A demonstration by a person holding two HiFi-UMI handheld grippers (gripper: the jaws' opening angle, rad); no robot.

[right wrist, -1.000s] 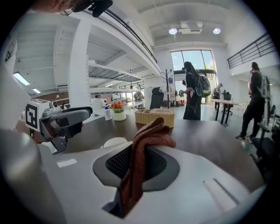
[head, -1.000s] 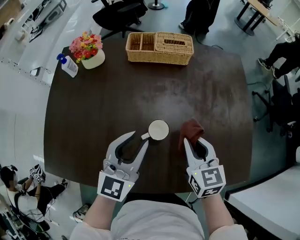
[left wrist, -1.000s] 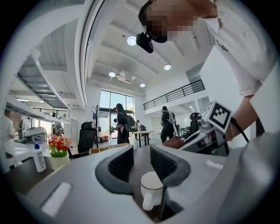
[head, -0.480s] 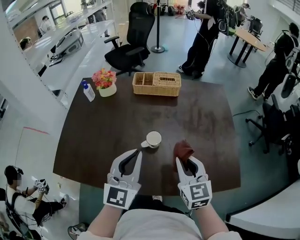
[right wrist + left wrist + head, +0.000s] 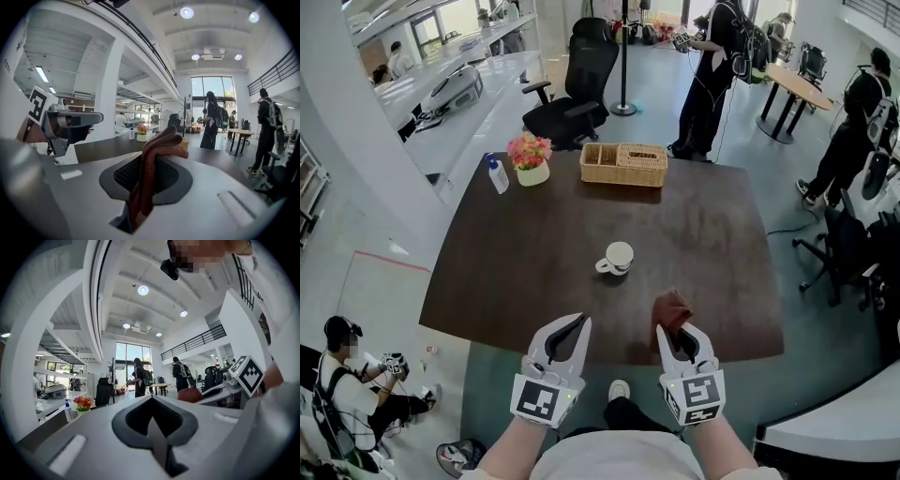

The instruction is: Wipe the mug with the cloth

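A white mug [image 5: 619,258] stands upright by itself in the middle of the dark table [image 5: 516,272], handle to its left. Both grippers hover over the table's near edge, well short of the mug. My right gripper [image 5: 673,330] is shut on a reddish-brown cloth [image 5: 671,308], which bunches up above its fingertips. In the right gripper view the cloth [image 5: 153,152] hangs pinched between the jaws of the right gripper [image 5: 151,164]. My left gripper [image 5: 579,324] is shut with nothing in it; in its own view the left gripper [image 5: 153,405] shows its jaws meeting.
A wicker basket [image 5: 623,164], a pot of flowers [image 5: 531,159] and a spray bottle [image 5: 497,175] stand along the table's far edge. A black office chair [image 5: 581,84] and standing people [image 5: 708,75] are beyond it. A person [image 5: 347,375] sits on the floor at lower left.
Both grippers have drawn back from the mug toward the near edge of the table. The left gripper's tips have left the mug's handle. The cloth stays in the right gripper.
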